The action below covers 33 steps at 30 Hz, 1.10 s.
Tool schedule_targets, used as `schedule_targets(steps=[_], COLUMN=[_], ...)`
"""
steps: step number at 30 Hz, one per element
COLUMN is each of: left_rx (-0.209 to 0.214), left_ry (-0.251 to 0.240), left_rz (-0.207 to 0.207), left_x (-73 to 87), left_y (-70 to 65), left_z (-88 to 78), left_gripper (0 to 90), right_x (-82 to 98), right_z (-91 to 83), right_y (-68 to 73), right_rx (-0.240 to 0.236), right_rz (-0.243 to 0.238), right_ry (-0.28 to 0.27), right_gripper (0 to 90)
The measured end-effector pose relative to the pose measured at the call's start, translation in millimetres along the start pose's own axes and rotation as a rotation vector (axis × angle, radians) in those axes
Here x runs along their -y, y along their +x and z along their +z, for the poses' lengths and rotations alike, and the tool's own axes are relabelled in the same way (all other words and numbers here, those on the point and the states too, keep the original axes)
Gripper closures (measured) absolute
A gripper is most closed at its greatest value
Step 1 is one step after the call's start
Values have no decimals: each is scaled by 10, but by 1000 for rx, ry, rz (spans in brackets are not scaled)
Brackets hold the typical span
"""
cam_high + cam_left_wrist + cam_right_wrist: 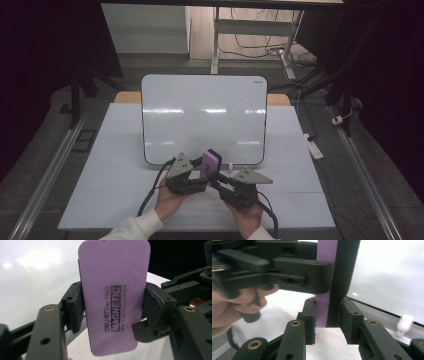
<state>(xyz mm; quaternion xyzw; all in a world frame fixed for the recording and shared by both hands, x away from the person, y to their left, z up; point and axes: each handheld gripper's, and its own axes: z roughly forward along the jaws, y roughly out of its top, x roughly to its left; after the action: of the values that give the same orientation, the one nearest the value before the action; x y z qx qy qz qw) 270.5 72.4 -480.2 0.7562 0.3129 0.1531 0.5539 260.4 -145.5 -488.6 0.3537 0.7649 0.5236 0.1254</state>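
— From above? The purple magnetic whiteboard eraser (211, 162) stands upright between both grippers, just before the whiteboard (202, 117).

— Left gripper (112, 307): jaws flank its printed face (grip unclear). Right gripper (327, 317) clamps its lower end, purple and black felt.

- The whiteboard (203, 117) lies across the middle of the table (115, 150), from its far edge almost to the grippers; it lies flat, so a gripper can pass over it.
- Wide bare strips of table run along the left and right edges, open from near edge to far edge.
- The eraser (210, 162) stands upright at the board's near edge, between the left gripper (197, 175) and right gripper (220, 177), blocking the gap between them.
- A small white cap (231, 166) sits at the board's near edge, just right of the eraser.
- The near-edge strip is taken up by both hands and trailing cables.
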Motion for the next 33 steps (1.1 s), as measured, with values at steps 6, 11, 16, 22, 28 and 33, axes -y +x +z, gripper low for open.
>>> schedule_targets(steps=[6, 11, 16, 22, 28, 33], left_rx=[-38, -103, -177, -218, -259, -280], left_ry=[-3, 39, 83, 161, 202, 224], left_rz=[29, 26, 13, -69, -111, -145], left_x=[-5, 73, 206, 356, 525, 621], left_y=[55, 211, 387, 549, 680, 785], left_z=[-224, -505, -819, -1131, -1360, -1411], left_gripper=[294, 296, 298, 302, 302, 302], right_x=[-52, -123, -190, -272, -451, -642], right_z=[-115, -267, -388, -475, -512, -480], right_y=[-164, -348, -479, -595, -717, -797], right_rx=[89, 181, 245, 297, 352, 404], right_rz=[13, 24, 25, 29, 43, 32], right_ry=[-6, -28, -40, -36, -20, -3], right_gripper=[674, 673, 673, 674, 673, 673])
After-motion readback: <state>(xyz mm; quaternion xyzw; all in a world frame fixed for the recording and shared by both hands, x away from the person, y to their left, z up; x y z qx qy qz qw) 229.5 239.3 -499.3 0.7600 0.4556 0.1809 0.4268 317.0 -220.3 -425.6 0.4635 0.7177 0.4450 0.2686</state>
